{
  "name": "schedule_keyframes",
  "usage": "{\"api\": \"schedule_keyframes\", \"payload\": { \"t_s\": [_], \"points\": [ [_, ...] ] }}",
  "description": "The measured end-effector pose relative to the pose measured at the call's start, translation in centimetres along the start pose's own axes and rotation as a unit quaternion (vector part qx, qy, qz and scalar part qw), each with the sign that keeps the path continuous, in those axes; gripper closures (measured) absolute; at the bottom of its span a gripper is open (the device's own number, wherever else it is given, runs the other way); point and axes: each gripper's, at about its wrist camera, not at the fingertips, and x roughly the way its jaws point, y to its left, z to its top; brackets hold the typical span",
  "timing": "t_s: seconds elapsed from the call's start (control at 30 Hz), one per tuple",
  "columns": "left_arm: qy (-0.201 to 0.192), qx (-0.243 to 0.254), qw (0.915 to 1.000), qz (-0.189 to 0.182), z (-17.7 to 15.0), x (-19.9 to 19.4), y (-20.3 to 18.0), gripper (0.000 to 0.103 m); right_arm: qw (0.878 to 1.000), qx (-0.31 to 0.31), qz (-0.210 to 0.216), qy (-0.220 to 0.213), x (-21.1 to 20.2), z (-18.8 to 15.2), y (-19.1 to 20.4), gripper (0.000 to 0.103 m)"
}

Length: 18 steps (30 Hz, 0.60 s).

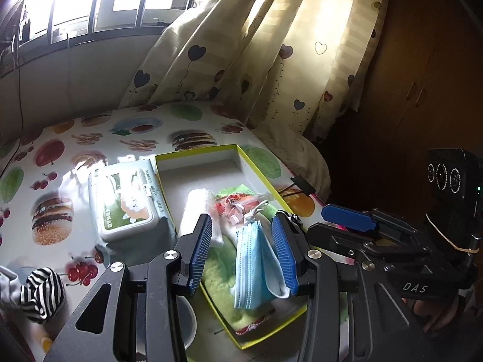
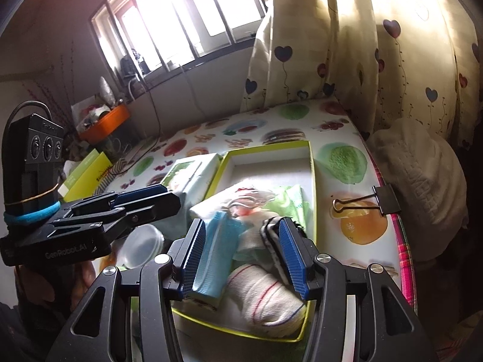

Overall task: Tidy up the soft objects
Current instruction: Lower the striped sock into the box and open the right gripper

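**Mask hangs by 1 pad over the box**

The left hand-held gripper (image 1: 241,252) stands released, its 2 blue pads spread wide; a folded blue face mask (image 1: 256,267) hangs between them, lying against the right-side pad only, clear of the other. Its long axis runs roughly along the fingers, the ear loops at the far end. Directly beneath sits the yellow-rimmed box (image 1: 241,150), already holding a green towel (image 1: 220,271), a rolled white cloth (image 1: 196,208) and a red-printed packet (image 1: 238,202).

The right hand-held gripper (image 2: 240,258) hovers over the same box with jaws part-way apart; whether it grips anything I cannot tell. A white sock (image 2: 268,295) lies below it.

Outward on the fruit-print surface (image 1: 60,150): a wet-wipes pack (image 1: 126,202) touching the box's left wall, and a striped black-and-white cloth (image 1: 42,292) well apart, nearest the left hand.
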Motion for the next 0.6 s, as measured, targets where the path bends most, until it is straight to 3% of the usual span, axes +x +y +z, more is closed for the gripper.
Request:
{"api": "schedule_keyframes", "payload": {
  "t_s": [0.23,0.6],
  "points": [
    [-0.025,-0.028,0.9993,0.008,-1.8,-3.4,1.1,0.060,1.000,-0.028,0.001,-0.002,-1.0,-0.4,3.1,0.053],
    [-0.049,-0.069,0.9951,0.051,-5.1,-7.4,3.3,0.060,0.997,-0.073,0.026,0.017,-0.6,-1.5,8.3,0.053]
  ]
}}
